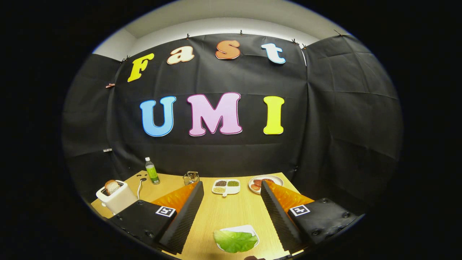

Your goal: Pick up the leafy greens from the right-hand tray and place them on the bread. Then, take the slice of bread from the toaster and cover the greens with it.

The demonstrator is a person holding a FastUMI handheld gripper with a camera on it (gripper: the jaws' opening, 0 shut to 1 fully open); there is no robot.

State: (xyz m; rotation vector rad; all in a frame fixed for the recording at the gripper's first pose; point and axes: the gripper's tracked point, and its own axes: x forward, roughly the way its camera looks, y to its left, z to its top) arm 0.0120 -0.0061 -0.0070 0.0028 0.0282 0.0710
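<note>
greens (235,241) btwn open jaws (on tray (249,229))

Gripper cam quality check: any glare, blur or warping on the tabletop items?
Gripper view: strong fisheye bending, the table edge bows. Even light, soft shadows, no harsh glare. The lettuce leaf between the open gripper fingers is sharp; the toaster and green bottle are small but readable.

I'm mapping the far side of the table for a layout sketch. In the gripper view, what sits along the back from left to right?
Toaster with a bread slice in it → green bottle → wire holder → divided dish → round plate. The open tool has the leafy green between its fingers.
</note>
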